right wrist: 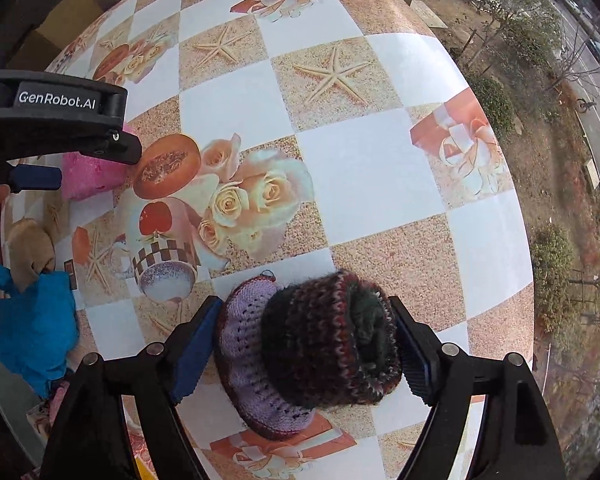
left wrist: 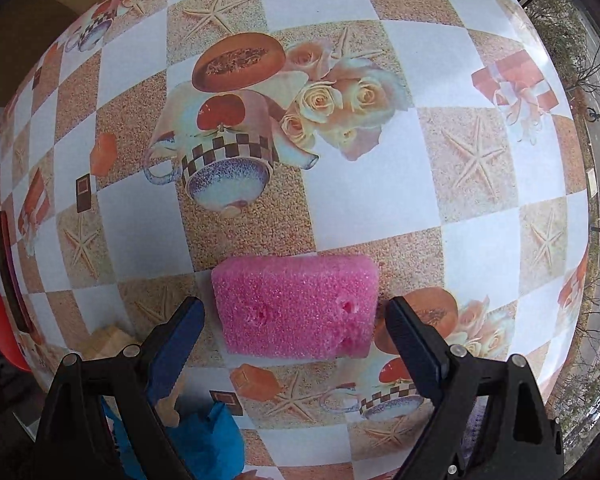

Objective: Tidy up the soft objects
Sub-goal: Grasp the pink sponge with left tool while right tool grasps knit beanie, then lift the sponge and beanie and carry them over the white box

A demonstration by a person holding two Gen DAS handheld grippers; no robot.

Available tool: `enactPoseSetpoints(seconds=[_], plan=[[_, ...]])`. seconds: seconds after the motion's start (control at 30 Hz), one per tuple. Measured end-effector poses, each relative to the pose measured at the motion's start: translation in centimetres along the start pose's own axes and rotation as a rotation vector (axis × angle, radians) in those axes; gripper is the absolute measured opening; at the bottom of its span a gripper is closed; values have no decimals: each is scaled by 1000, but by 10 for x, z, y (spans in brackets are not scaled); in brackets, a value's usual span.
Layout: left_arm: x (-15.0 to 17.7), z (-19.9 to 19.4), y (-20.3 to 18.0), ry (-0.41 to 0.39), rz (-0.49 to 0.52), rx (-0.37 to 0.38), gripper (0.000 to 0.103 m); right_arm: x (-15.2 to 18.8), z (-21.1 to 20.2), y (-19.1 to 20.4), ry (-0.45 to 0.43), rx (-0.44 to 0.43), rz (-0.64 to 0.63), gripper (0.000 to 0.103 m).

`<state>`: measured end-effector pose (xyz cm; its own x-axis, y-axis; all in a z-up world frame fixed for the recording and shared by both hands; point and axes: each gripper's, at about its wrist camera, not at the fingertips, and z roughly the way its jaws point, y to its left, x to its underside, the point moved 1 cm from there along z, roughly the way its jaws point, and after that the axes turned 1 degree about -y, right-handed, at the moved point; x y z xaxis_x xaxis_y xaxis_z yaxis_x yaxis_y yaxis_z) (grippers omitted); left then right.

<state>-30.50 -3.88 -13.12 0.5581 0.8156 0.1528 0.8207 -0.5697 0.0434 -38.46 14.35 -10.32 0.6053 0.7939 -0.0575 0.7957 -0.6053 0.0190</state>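
A pink sponge (left wrist: 296,308) lies flat on the patterned tablecloth (left wrist: 360,184). My left gripper (left wrist: 296,340) points down over it, open, one finger on each side with a small gap to the sponge. In the right wrist view the sponge (right wrist: 92,176) shows at the left under that tool's casing (right wrist: 56,100). A dark multicoloured knitted piece (right wrist: 332,340) sits on a lilac knitted piece (right wrist: 240,344). My right gripper (right wrist: 304,344) straddles both, open, its pads right at their edges without squeezing them.
A blue cloth (right wrist: 32,328) and a beige plush item (right wrist: 32,252) lie at the left table edge; the blue cloth (left wrist: 208,440) also shows below my left fingers. A red round thing (left wrist: 0,332) sits beyond the edge. The table's right edge (right wrist: 528,240) meets a window.
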Motion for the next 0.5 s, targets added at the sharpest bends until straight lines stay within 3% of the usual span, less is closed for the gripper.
enactPoseSetpoints(seconds=[0.1, 0.27, 0.3, 0.33, 0.4, 0.5], plan=[[-3, 1, 2, -10, -1, 10, 92, -3, 6, 8, 15, 8, -23, 99], [-6, -3, -3, -17, 11, 20, 86, -4, 8, 37, 21, 45, -45, 102], [-7, -6, -5, -21, 13, 42, 83, -4, 7, 36, 18, 41, -40, 100], [-10, -9, -8, -23, 17, 68, 73, -2, 5, 40, 13, 47, -32, 96], [-10, -15, -15, -36, 46, 44, 72, -2, -2, 36, -11, 71, -30, 72], [-3, -27, -25, -87, 89, 27, 72, -3, -10, 34, -21, 23, -38, 60]])
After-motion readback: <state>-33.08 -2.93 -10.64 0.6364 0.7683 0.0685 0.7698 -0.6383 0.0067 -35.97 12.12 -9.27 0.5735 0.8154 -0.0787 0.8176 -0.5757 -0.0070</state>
